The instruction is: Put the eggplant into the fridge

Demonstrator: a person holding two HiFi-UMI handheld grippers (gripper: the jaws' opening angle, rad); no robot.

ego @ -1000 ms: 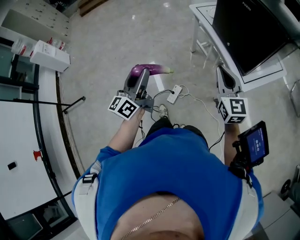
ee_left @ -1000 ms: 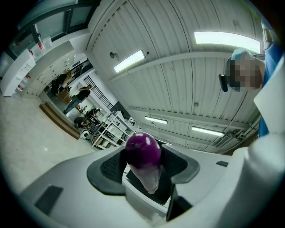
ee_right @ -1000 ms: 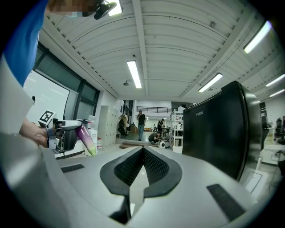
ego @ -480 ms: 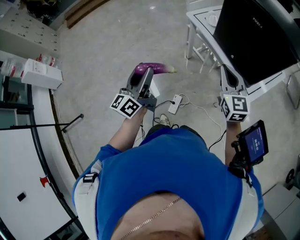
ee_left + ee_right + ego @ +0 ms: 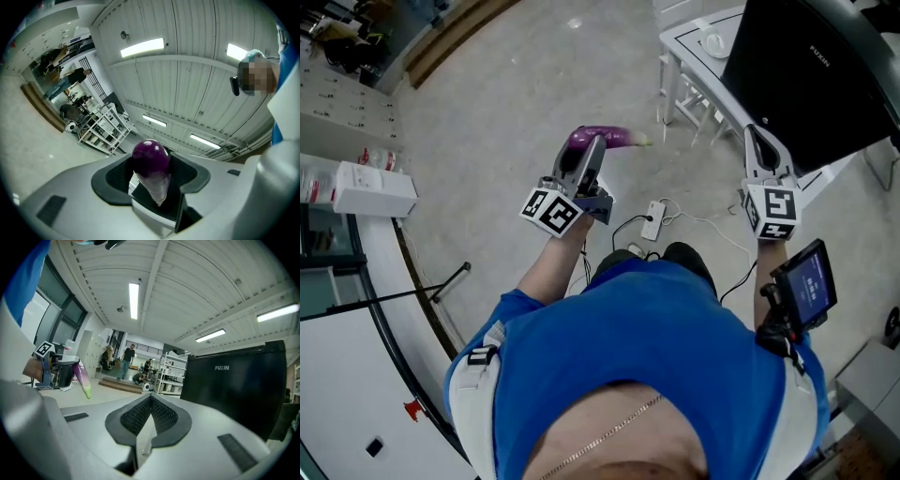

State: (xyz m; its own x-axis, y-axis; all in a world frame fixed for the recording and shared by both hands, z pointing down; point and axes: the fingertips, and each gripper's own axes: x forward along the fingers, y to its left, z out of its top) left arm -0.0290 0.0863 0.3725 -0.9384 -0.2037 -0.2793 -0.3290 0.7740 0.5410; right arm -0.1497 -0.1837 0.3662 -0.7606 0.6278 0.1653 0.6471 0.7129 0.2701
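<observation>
- Because the eggplant (image 5: 598, 138) has to be carried to the fridge, the left gripper (image 5: 584, 161) clamps it around its thick purple part. This is in the upper middle of the head view, above the bare grey floor (image 5: 506, 103), and the pale green tip sticks out to the right.
- Seen in the left gripper view, the rounded purple body fills the gap between the two dark pads. The jaws stand apart by the eggplant's width and press on both sides, so the hold looks firm enough for carrying.
- At the right of the head view, the right gripper (image 5: 761, 141) has its jaws fully together with nothing between them. It is probably left free to pull a door open.
- A big black box (image 5: 806, 75) on a white table (image 5: 698, 33) fills the upper right corner, just beyond the right gripper. It may be the fridge, though no door or handle shows.
- In the middle of the head view, a white power strip (image 5: 653, 220) and loose cables lie on the floor by the person's feet, which I judge a trip risk.
- With the eggplant well apart from the black box, the task looks to be at its carrying stage.
</observation>
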